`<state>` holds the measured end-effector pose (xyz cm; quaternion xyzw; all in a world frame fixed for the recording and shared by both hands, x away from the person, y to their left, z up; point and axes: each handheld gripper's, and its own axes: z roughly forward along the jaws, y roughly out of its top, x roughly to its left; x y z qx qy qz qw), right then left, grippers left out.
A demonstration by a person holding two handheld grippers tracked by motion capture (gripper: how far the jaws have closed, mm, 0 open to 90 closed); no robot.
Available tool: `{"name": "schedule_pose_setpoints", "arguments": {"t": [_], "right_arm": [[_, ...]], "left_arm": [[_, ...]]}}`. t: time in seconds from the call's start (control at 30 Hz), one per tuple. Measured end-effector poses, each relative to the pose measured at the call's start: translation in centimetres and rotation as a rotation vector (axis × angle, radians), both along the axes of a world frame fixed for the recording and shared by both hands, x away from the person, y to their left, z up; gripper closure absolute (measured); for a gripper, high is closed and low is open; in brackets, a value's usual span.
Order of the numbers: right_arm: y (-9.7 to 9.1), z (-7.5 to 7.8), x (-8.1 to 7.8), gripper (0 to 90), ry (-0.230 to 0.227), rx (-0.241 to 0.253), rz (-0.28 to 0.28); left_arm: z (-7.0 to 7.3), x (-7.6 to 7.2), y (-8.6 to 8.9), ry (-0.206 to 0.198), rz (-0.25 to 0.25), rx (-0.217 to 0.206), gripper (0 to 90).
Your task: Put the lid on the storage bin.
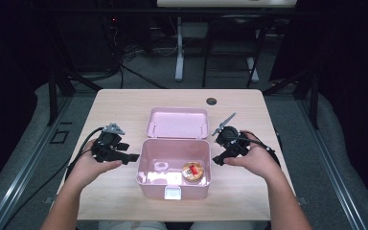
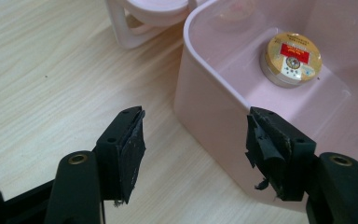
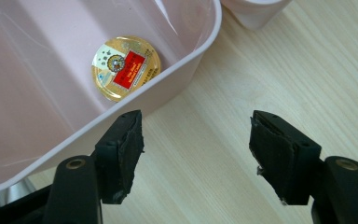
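Observation:
A pink plastic box (image 1: 146, 179) stands open at the middle of the wooden table, its lid (image 1: 177, 122) lying flat behind it. Inside, near the front right, sits a small round jar with a gold and red label (image 1: 192, 171) (image 2: 292, 58) (image 3: 126, 67). My left gripper (image 1: 128, 154) (image 2: 193, 151) hovers just left of the box, open, its jaws straddling the box's left wall (image 2: 209, 116) without touching it. My right gripper (image 1: 217, 160) (image 3: 196, 151) is open just right of the box, with bare table between its jaws and the box's right rim (image 3: 186, 63) beside one jaw.
A round cable hole (image 1: 211, 101) is in the table's far right area. A white latch (image 1: 173, 192) sits on the box's front. Beyond the table are a desk's legs (image 1: 179, 52) and cables on the floor. Bare tabletop lies on both sides of the box.

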<state>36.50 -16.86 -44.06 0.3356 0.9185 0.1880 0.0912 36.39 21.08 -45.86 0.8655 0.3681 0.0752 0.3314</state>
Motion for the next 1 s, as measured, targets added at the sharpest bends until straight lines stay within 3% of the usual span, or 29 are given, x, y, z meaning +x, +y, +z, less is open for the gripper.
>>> {"name": "schedule_pose_setpoints", "arguments": {"t": [0.27,0.4,0.57,0.8,0.9,1.0], "right_arm": [[-0.6,-0.5,-0.4,38.3,-0.052,0.068,-0.063],[-0.7,-0.8,-0.7,41.7,-0.06,0.063,-0.082],[-1.0,-0.8,-0.9,43.2,-0.103,0.096,-0.117],[-1.0,0.0,-1.5,48.7,-0.166,0.177,-0.145],[-0.8,0.4,-1.8,51.3,-0.134,0.237,-0.162],[-0.5,0.6,-2.1,53.5,-0.134,0.282,-0.181]], "left_arm": [[0.1,-0.2,-0.3,-0.037,0.006,-0.032,39.2],[0.0,-0.1,-0.4,-0.048,0.021,-0.032,41.1],[0.0,-0.2,-0.4,-0.066,0.02,-0.054,42.6],[-0.1,-0.1,-0.3,-0.066,0.046,-0.093,42.7],[0.1,-0.1,-0.3,-0.055,0.041,-0.11,46.7],[0.2,-0.2,-0.3,-0.039,0.046,-0.155,49.4]]}}
